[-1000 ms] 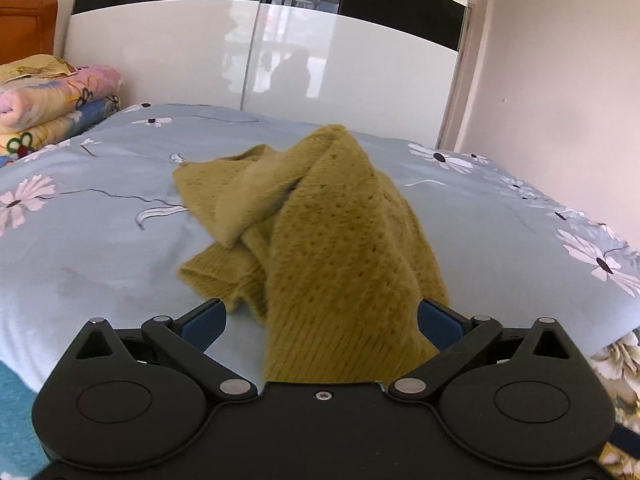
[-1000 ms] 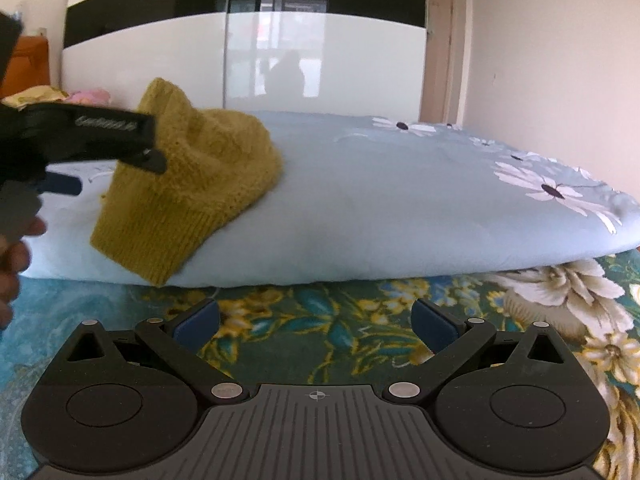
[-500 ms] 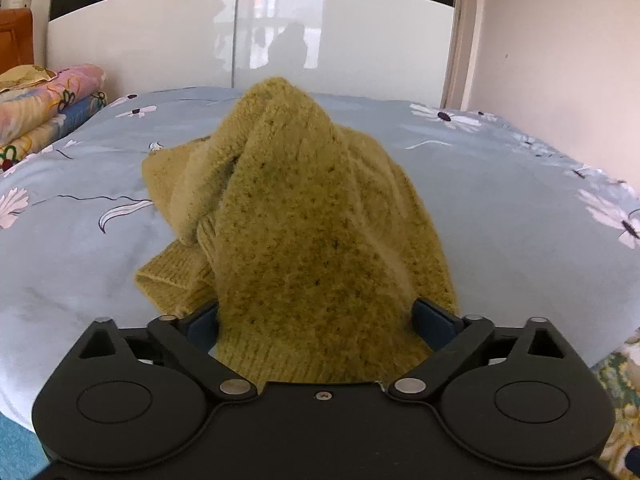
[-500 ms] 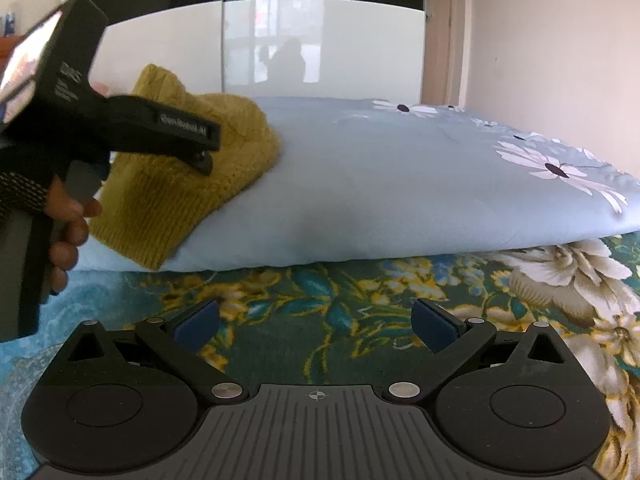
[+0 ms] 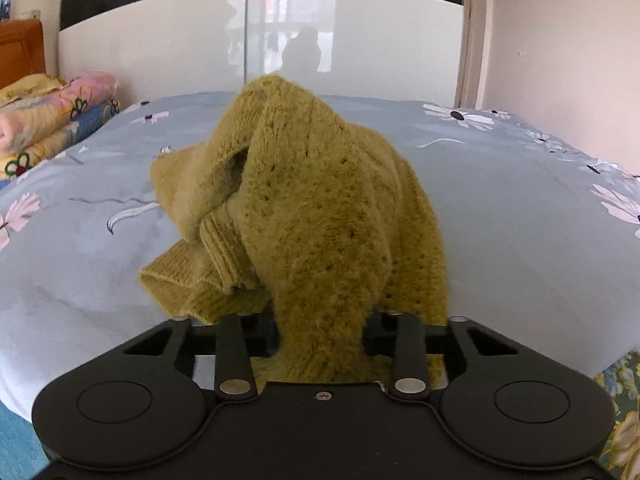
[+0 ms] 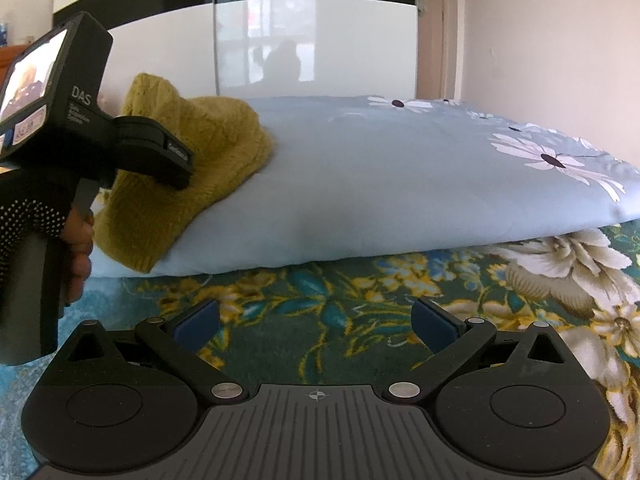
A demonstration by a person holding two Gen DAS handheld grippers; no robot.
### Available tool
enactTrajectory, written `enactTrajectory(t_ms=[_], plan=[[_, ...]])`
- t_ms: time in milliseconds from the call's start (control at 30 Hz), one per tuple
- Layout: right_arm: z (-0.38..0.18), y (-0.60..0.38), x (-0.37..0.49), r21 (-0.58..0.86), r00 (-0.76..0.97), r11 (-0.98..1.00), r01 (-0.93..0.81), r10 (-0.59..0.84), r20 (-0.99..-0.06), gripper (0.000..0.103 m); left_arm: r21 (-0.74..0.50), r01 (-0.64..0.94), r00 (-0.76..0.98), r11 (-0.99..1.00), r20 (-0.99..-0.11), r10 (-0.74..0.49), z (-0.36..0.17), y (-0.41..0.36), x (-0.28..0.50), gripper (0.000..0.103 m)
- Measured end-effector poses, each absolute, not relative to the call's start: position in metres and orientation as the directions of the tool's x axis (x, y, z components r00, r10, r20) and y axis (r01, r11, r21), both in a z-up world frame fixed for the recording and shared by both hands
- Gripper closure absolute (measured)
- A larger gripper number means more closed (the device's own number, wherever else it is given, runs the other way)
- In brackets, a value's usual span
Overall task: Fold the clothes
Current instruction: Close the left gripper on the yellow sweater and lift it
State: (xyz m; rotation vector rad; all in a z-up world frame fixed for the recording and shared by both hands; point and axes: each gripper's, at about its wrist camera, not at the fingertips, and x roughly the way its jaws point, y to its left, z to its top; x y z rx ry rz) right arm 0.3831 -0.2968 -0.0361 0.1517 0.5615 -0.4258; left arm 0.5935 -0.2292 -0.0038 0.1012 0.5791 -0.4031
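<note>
The bed, under a pale blue flowered cover, fills the space ahead of both pairs of fingers. On its near edge, directly in front of the left gripper, lies the mustard knitted sweater, heaped in a loose peak with 1 ribbed cuff drooping to the left of the fingers.

It looks like a thick, soft, open-stitch knit: light enough for 1 gripper to lift, limp rather than stiff, and likely to stretch and sag wherever it is not supported. The wool should give good friction, so slipping seems unlikely; snagging a loop looks the greater risk. The ribbed hem or cuffs are probably the firmest places to hold, with 1 gripper at each corner to spread it flat.

The left gripper's fingers are pressed together on a bunch of the knit that rises between them. The right gripper hangs low, facing the floral bedspread below the mattress edge, its fingers spread wide and holding nothing, well apart from the sweater up to its left.

Compared with 0.5 s ago, the left fingers have drawn in from a wide stance to clamp the fabric, and the heap stands slightly taller.
</note>
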Motion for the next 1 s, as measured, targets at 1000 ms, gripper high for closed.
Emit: enactTrajectory(t_ms=[1000], plan=[[-0.034,-0.285,0.385,-0.015,0.771,0.915,0.404,-0.349,-0.533,0.000,-0.193,0.273,0.797,0.942,-0.503,-0.334,0.042,-0.126,0.540,0.086]])
